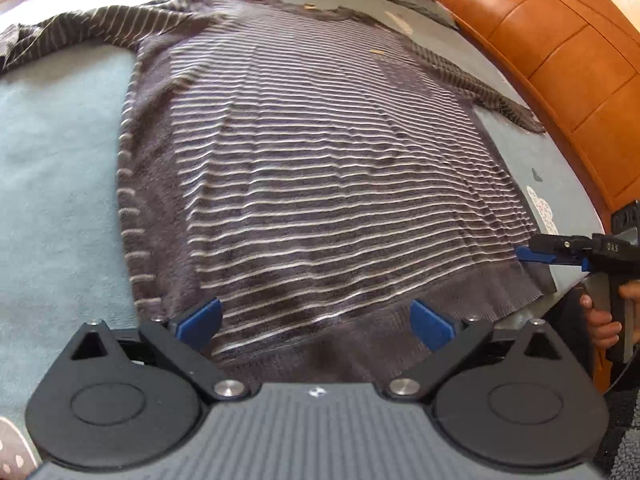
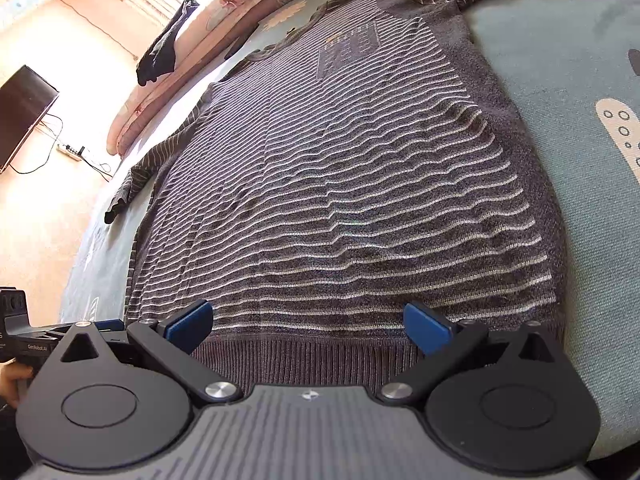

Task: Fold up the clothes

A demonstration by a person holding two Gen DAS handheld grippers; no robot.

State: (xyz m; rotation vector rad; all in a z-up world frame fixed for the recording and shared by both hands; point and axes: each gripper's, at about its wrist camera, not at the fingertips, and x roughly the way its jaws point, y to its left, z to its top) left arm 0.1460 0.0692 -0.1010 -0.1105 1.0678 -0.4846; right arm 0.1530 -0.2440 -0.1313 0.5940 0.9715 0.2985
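Bed point(image 1: 52, 152) with a pale blue-green printed cover carries the work. A dark grey sweater point(image 1: 320, 168) with thin white stripes lies flat on it, front up, neckline far from both cameras, ribbed hem point(image 2: 304, 360) nearest.

Edges and open room: in the left wrist view a broad strip of bare cover runs along the sweater's left side. On its right side the cover is narrow, and an orange-brown padded headboard point(image 1: 560, 60) stands close behind it. One sleeve point(image 1: 80, 28) stretches away at upper left; the other sleeve point(image 1: 480, 84) lies toward the headboard.

Left gripper point(image 1: 316, 320) — blue pads wide apart, released, nothing between them, poised at the hem. Right gripper point(image 2: 308, 322) — also spread open, empty, at the hem further along.

View differences: the left wrist view shows the right gripper from the side at the hem's right corner, its blue tips touching or just over the fabric, with a hand point(image 1: 604, 316) on its handle. The right wrist view alone shows a squarish patch point(image 2: 348, 52) on the sweater's chest, a dark screen point(image 2: 24, 112) at far left, a power strip point(image 2: 72, 150) with cables on the sunlit floor, and a dark garment point(image 2: 164, 48) hung over a pink flowered quilt point(image 2: 224, 20).
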